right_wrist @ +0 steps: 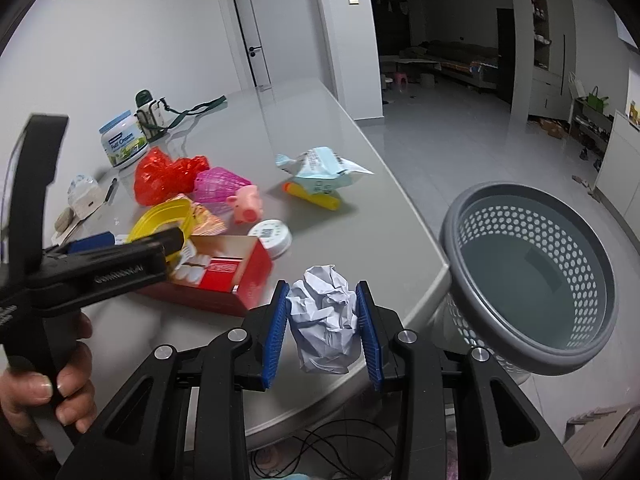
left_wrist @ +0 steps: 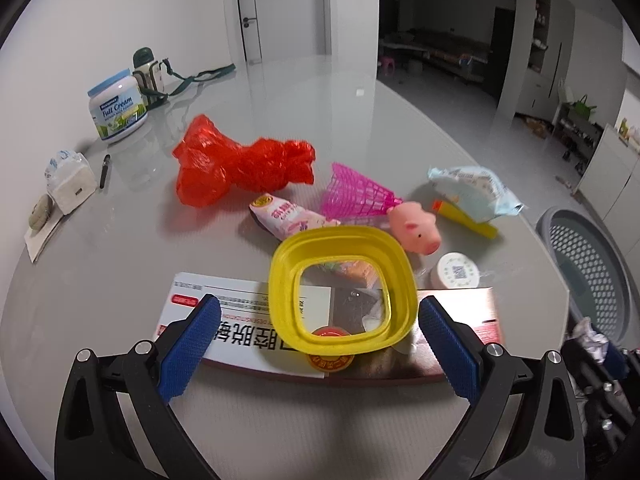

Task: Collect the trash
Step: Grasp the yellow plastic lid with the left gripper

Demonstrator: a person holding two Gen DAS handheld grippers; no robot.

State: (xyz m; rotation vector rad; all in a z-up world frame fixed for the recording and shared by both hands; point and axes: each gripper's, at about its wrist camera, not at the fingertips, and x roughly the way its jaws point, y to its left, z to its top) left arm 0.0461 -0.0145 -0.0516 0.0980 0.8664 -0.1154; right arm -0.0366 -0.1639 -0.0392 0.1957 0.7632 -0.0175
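A crumpled paper ball (right_wrist: 324,316) is clenched in the right tongs (right_wrist: 322,328); the left tongs (left_wrist: 320,344) are released. If squeezed loosely, it could be dropped short of the grey basket (right_wrist: 532,280).

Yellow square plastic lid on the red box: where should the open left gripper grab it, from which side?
Take the yellow square plastic lid across its two opposite raised side rims, coming down from above and in front. It lies fairly flat on the red cardboard box, and the left gripper already straddles it, jaws wide open either side.
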